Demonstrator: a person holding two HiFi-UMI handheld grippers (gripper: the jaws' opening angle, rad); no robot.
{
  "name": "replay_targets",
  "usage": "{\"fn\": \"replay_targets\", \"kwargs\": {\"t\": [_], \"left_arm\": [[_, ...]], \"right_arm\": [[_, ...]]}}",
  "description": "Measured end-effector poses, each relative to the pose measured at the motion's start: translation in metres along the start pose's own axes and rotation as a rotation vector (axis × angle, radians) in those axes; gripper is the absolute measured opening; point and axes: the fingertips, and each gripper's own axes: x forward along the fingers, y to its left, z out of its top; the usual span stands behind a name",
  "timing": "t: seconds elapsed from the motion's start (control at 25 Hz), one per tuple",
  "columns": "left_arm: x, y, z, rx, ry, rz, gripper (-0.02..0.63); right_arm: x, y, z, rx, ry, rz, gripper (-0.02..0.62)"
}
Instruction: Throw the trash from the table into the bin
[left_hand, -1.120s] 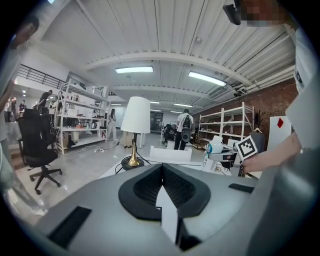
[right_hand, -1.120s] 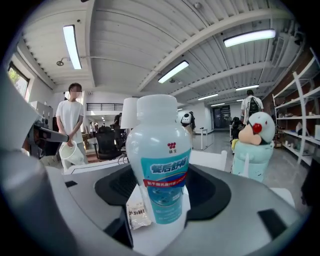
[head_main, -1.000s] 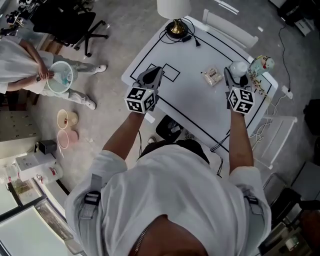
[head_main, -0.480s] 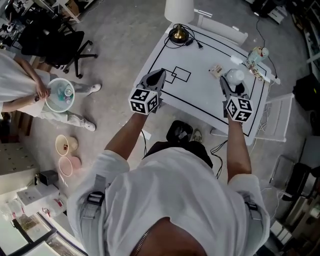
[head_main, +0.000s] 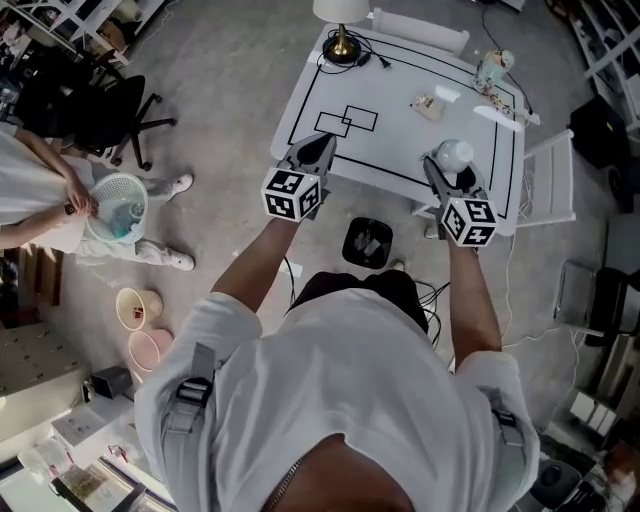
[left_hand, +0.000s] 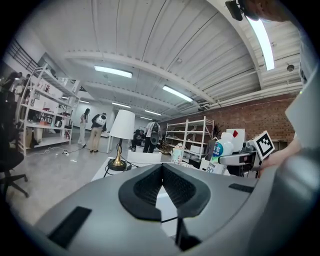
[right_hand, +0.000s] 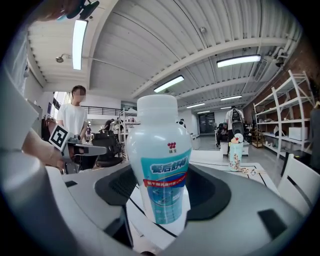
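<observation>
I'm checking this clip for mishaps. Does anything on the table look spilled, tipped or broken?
Nothing stands out. The lamp stands upright at a far corner of the table, the bottle sits upright in the right gripper, and a crumpled packet lies loose on it; no spill is visible.

Bright, even light falls from ceiling strip lights, some glaring white. Both gripper views bulge like a fisheye, with black corners. The head view is sharp, with soft shadows on the pale worktop.
</observation>
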Motion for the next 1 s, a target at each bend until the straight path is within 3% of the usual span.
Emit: {"fn": "replay_targets", "kwargs": {"t": [0.24, 0.52, 0.76, 1.0], "left_arm": [[-0.002, -0.017, -0.021, -0.014, 0.044, 0.026, 0.011], [-0.011, -0.041, -0.062, -0.047, 0.109, 0.135, 0.011], [-0.021, -0.055, -0.108, -0.092, 0.163, 0.228, 0.011], [-0.049, -0.053, -0.178, -0.169, 0.263, 0.285, 0.011]], "right_arm": [[-0.015, 0.006, -0.023, 0.016, 0.043, 0.045, 0.307], [-0.027, 0.004, -0.064, 0.020, 0.112, 0.157, 0.307], [-0.033, 0.020, -0.114, -0.002, 0.196, 0.294, 0.307], [-0.037, 0.054, -0.188, -0.015, 0.342, 0.391, 0.307]]}}
